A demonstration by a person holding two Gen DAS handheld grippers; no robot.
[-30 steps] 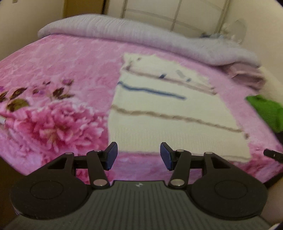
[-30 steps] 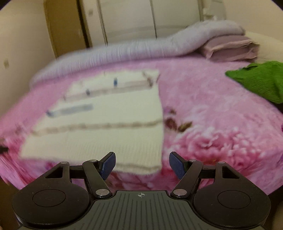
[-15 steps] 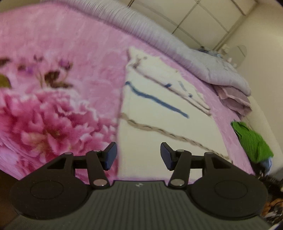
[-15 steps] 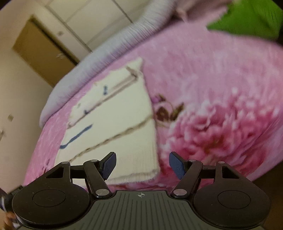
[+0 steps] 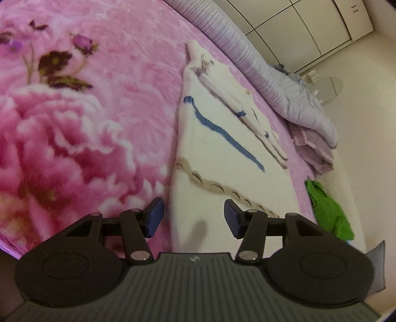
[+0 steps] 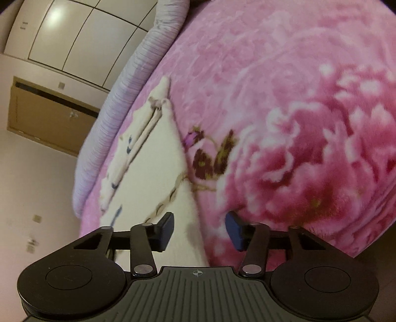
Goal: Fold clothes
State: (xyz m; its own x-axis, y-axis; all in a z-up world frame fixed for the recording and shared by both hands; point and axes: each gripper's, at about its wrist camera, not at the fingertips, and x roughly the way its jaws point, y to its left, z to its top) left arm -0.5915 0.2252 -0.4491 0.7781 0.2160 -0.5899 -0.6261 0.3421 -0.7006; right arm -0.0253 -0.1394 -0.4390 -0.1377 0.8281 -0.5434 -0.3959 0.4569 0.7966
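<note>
A bed under a pink floral plush blanket (image 5: 104,104) bore a flat cream knitted sweater (image 5: 212,158), a rolled lilac quilt (image 5: 279,86) and a crumpled green garment (image 5: 329,213).

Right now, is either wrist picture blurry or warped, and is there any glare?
Left wrist view: pink floral blanket smeared, cream sweater sharper, fisheye bends the wardrobe lines. Right wrist view: blanket and sweater both soft; a bright glare spot on the wardrobe door.
</note>
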